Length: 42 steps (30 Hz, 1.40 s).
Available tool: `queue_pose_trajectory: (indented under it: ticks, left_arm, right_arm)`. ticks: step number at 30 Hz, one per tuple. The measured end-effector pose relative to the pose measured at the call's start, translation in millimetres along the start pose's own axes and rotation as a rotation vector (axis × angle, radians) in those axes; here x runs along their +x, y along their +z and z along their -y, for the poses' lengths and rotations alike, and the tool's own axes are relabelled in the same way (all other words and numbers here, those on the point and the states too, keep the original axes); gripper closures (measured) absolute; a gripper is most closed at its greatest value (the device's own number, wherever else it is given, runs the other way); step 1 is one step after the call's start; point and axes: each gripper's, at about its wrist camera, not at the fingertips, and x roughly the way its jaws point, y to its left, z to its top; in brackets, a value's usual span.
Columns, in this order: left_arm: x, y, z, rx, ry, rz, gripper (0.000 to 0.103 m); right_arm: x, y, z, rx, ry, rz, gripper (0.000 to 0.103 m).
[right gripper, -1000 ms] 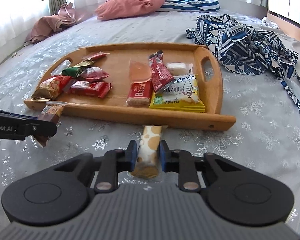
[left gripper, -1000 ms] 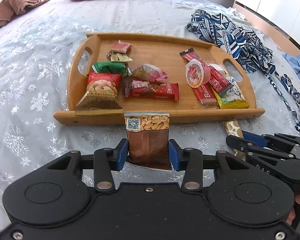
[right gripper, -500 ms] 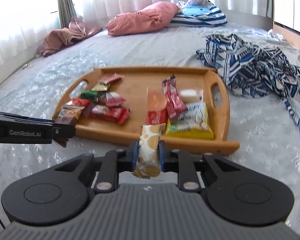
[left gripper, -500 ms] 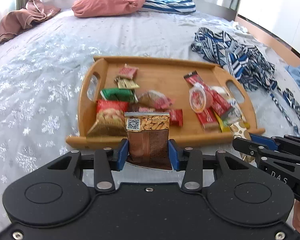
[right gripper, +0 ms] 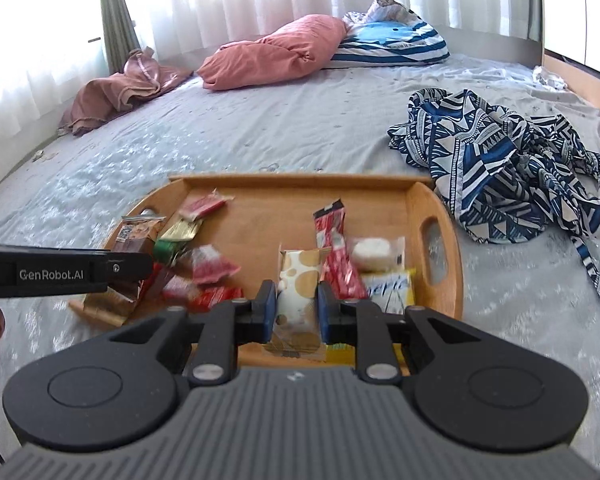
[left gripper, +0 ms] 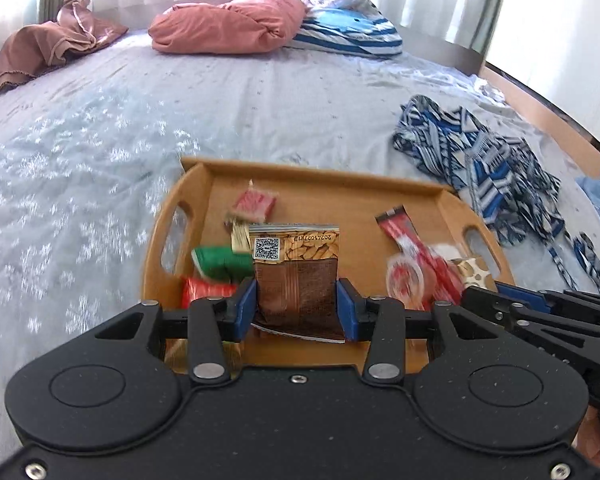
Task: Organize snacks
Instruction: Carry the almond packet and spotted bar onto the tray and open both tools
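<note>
Both grippers have lifted over the tray [left gripper: 452, 216] — left gripper [left gripper: 296, 306] pinching the nut packet [left gripper: 296, 276], right gripper [right gripper: 297, 306] pinching the spotted bar [right gripper: 298, 280]; I'd lower each onto bare wood before letting go.

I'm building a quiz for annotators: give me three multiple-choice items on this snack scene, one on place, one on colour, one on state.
1. Where does the wooden tray sit?
A. on a bed
B. on a desk
C. on the floor

2. What colour is the pillow beside the striped one?
A. green
B. pink
C. black

3. What is the right gripper doing?
A. open, empty
B. shut on a spotted white snack packet
C. shut on a green packet

Answers: 1 A, snowflake bedsheet lies under the tray; 2 B, its cover is salmon pink; 3 B, the spotted white snack packet is clamped between the blue pads.
</note>
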Motion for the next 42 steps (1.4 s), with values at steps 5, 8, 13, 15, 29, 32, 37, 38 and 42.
queue_pose_trajectory:
  ticks: [5,8,13,15,29,32,37,38,42]
  left_arm:
    - [20.7,16.8,0.3,-0.013,0.003,0.043,0.063]
    - [36.6,25.8,1.2,-0.01,0.017,0.042,0.063]
    - [59.6,35.8,-0.6,-0.052,0.009,0.017,0.062]
    - [68.3,40.7,0.3,-0.058,0.003,0.008,0.062]
    - [125.1,53.7,18.0,-0.051,0.022,-0.046,0.062]
    - [130.9,54.3,18.8,-0.049,0.032,-0.051,0.062]
    - [137.6,52.1,20.5,-0.031,0.047,-0.054,0.062]
    - [138.2,51.4,21.1,-0.026,0.049,-0.054,0.062]
    - [141.6,48.6,23.0,-0.021,0.054,-0.065,0.062]
  right_arm:
    - [19.8,21.4,10.7,0.009,-0.026,-0.011,0.078]
    - [34.9,31.6,18.3,0.028,-0.033,-0.036,0.078]
    - [55.3,44.1,28.1,0.062,-0.03,-0.057,0.078]
    - [62.4,49.3,30.8,0.055,-0.037,-0.058,0.078]
    - [117.0,61.6,55.9,0.087,-0.065,-0.085,0.077]
    - [122.8,59.9,56.2,0.079,-0.072,-0.087,0.077]
    - [130.2,59.1,59.2,0.097,-0.078,-0.087,0.077]
    - [130.6,59.2,60.1,0.105,-0.074,-0.084,0.077]
    - [132.5,59.5,59.9,0.097,-0.069,-0.079,0.077]
